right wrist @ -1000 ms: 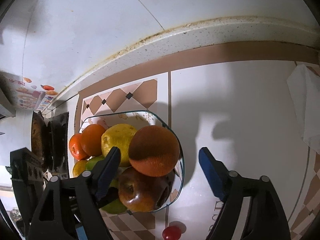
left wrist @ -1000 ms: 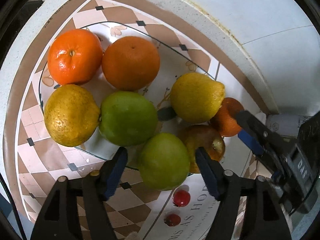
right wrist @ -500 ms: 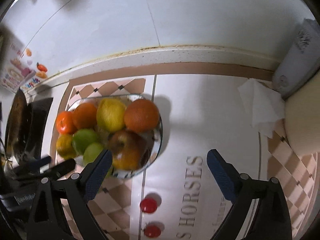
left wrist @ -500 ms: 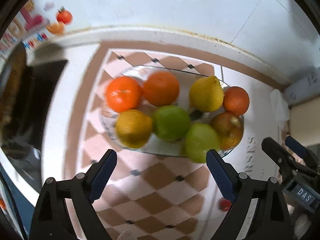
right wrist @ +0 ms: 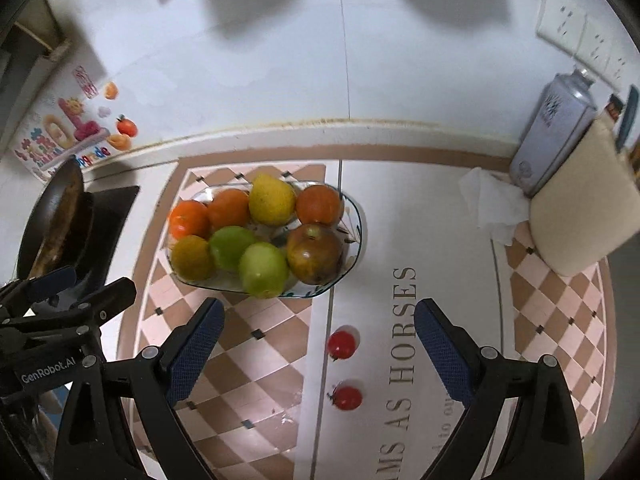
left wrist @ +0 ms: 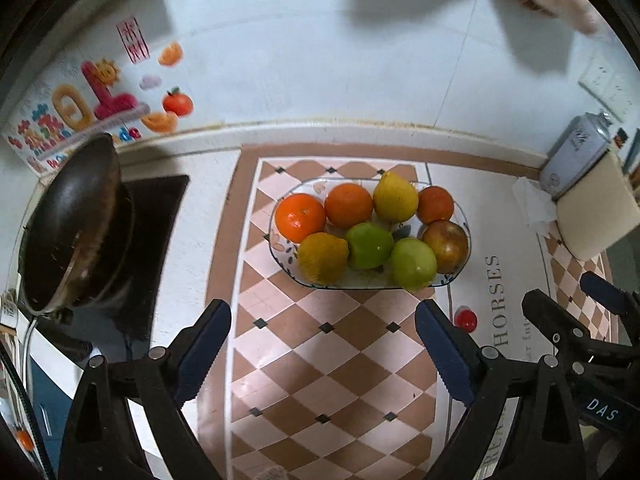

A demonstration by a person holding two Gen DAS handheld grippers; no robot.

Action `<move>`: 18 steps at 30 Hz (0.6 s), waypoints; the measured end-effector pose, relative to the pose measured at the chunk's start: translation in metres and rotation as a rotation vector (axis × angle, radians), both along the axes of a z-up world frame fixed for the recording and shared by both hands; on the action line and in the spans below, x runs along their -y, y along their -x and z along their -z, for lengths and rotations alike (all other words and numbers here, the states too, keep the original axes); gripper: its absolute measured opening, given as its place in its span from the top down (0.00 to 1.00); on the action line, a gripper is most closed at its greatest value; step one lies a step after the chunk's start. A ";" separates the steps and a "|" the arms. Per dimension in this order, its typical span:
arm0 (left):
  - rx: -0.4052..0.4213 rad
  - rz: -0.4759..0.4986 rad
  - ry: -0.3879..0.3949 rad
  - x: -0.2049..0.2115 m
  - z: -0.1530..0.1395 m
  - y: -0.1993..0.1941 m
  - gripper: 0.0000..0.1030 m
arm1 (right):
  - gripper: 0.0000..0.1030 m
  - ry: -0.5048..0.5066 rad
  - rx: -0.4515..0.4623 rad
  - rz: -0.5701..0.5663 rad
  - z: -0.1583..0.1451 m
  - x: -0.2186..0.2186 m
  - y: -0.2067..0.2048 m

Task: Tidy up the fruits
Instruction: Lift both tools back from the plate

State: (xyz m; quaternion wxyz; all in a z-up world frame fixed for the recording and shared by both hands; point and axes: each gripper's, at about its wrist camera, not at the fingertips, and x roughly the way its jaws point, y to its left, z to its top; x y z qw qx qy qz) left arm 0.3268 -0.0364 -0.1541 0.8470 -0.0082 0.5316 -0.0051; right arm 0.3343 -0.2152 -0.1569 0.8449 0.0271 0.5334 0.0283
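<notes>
A glass plate (left wrist: 466,256) (right wrist: 358,216) sits on the checkered mat and holds several fruits: oranges (left wrist: 301,217), yellow lemons (left wrist: 395,201), green apples (left wrist: 369,245) and a reddish apple (left wrist: 446,246) (right wrist: 315,253). Two cherry tomatoes (right wrist: 342,344) (right wrist: 347,397) lie on the counter in front of the plate; one shows in the left wrist view (left wrist: 466,320). My left gripper (left wrist: 323,352) is open and empty, well back from the plate. My right gripper (right wrist: 316,352) is open and empty, above the tomatoes.
A dark wok (left wrist: 74,224) stands on the stove at the left. A spray can (right wrist: 554,136), a cream block (right wrist: 584,204) and crumpled tissue (right wrist: 492,204) are at the right. The tiled wall runs behind.
Both grippers have pulled back and up from the plate; the left one opened off the green apple, which stays on the plate. The view widened to show wok and tomatoes.
</notes>
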 end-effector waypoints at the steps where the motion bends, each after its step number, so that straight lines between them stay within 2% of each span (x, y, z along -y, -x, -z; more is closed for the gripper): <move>1: 0.012 0.003 -0.002 -0.001 -0.004 0.004 0.08 | 0.05 -0.002 0.013 0.006 -0.008 -0.002 0.007; 18: 0.192 0.044 0.021 -0.022 -0.076 0.089 0.08 | 0.05 -0.005 0.163 0.034 -0.089 -0.025 0.098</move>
